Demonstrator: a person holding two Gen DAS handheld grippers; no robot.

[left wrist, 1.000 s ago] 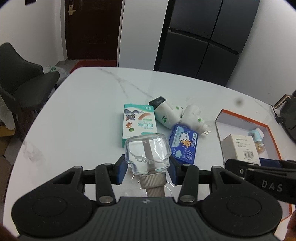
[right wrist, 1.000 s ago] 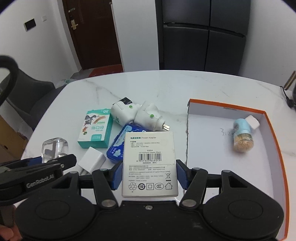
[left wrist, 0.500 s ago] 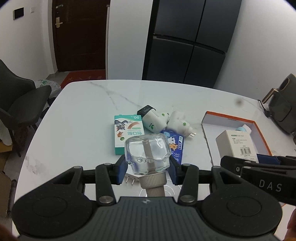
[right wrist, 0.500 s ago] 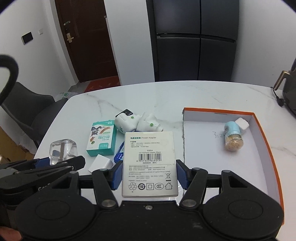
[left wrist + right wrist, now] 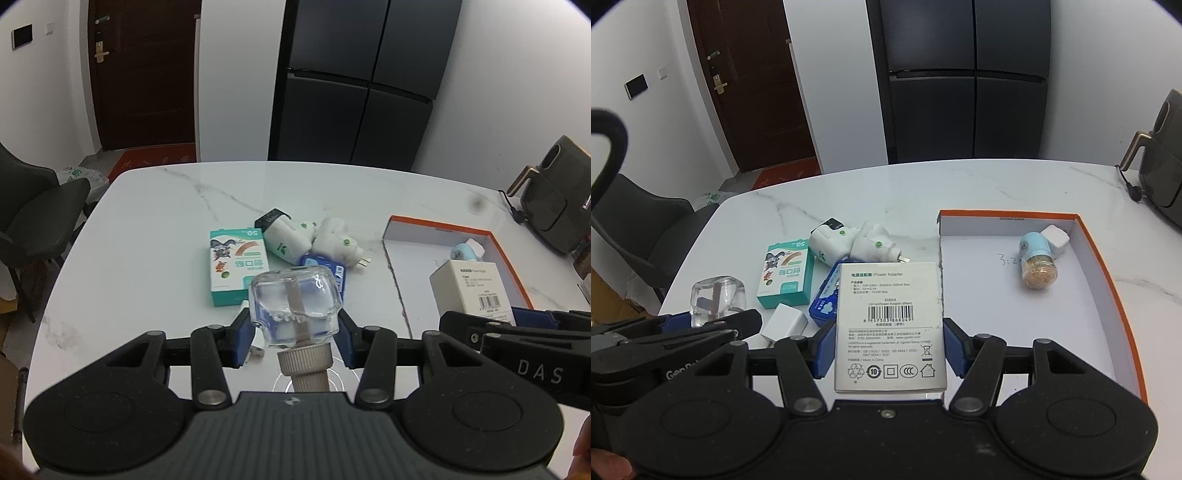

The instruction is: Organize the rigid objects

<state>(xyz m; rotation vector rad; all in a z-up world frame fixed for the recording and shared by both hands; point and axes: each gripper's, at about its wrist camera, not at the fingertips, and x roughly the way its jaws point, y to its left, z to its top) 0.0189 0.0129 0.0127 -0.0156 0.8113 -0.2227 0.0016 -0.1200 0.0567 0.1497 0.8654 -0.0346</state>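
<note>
My left gripper [image 5: 293, 334] is shut on a clear glass bottle [image 5: 295, 302] with a beige cap, held above the white marble table [image 5: 155, 236]. My right gripper [image 5: 886, 349] is shut on a white power adapter box [image 5: 890, 325], held above the table just left of the orange-rimmed white tray [image 5: 1108, 291]. The box also shows in the left wrist view [image 5: 471, 286], and the bottle in the right wrist view [image 5: 714, 299]. The tray holds a blue-capped toothpick jar [image 5: 1038, 264] and a small white cube [image 5: 1054, 238].
On the table lie a green bandage box [image 5: 236, 266], two white plug adapters [image 5: 310, 240], a blue packet [image 5: 825, 295] and a small white charger [image 5: 785, 326]. A dark chair [image 5: 33, 214] stands left, an air fryer [image 5: 550, 221] far right.
Both grippers have risen and pulled back with their objects, so the table looks farther away and more of the room shows. Both grips are unchanged.
</note>
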